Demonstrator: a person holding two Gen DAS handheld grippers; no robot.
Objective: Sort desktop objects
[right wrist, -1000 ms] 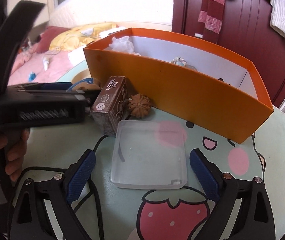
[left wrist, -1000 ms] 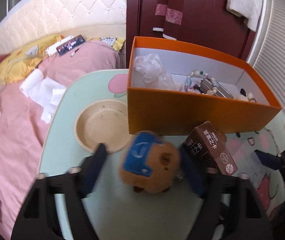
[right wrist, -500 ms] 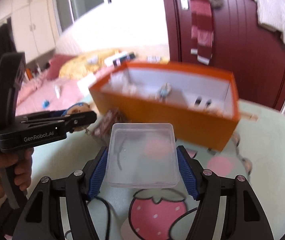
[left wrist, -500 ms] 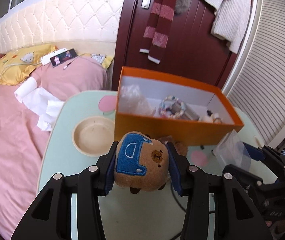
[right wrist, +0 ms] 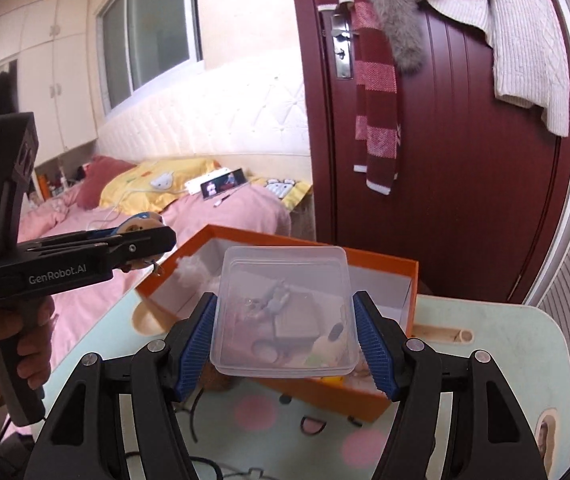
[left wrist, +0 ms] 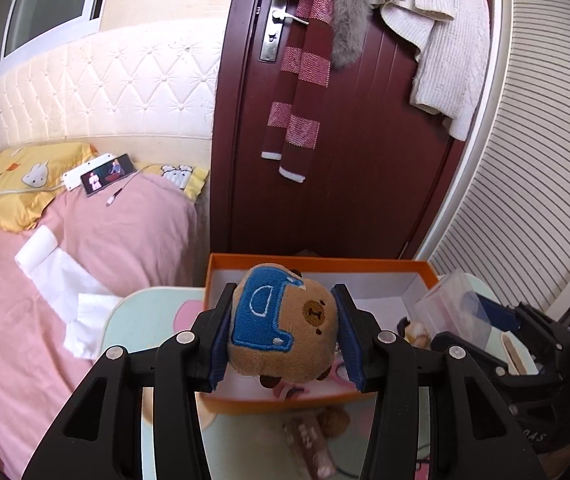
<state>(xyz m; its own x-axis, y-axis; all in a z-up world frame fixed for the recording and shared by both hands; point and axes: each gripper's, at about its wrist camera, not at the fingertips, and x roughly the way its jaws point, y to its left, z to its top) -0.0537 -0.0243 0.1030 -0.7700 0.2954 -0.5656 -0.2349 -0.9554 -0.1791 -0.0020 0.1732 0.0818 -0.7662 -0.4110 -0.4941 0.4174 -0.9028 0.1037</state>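
Note:
My left gripper (left wrist: pixel 285 336) is shut on a brown plush bear with a blue patch (left wrist: pixel 285 324), held in the air over the near part of the orange box (left wrist: pixel 317 266). My right gripper (right wrist: pixel 285 336) is shut on a clear plastic lid (right wrist: pixel 285 312), lifted above the same orange box (right wrist: pixel 381 264). In the right wrist view the left gripper (right wrist: pixel 157 240) shows at the left with a hand on its handle. The right gripper with the lid (left wrist: pixel 453 312) shows at the right of the left wrist view. A brown carton (left wrist: pixel 309 440) lies blurred on the table before the box.
The box holds white stuffing (right wrist: pixel 191 272) and small trinkets. A round beige bowl (right wrist: pixel 145 320) sits left of the box on the pale green cartoon table (right wrist: pixel 485 344). A pink bed (left wrist: pixel 117 232) lies left; a dark red door (left wrist: pixel 365 120) with hanging scarves stands behind.
The left gripper shut on the plush bear and lifted it over the box. The right gripper shut on the clear lid on the table and raised it above the box.

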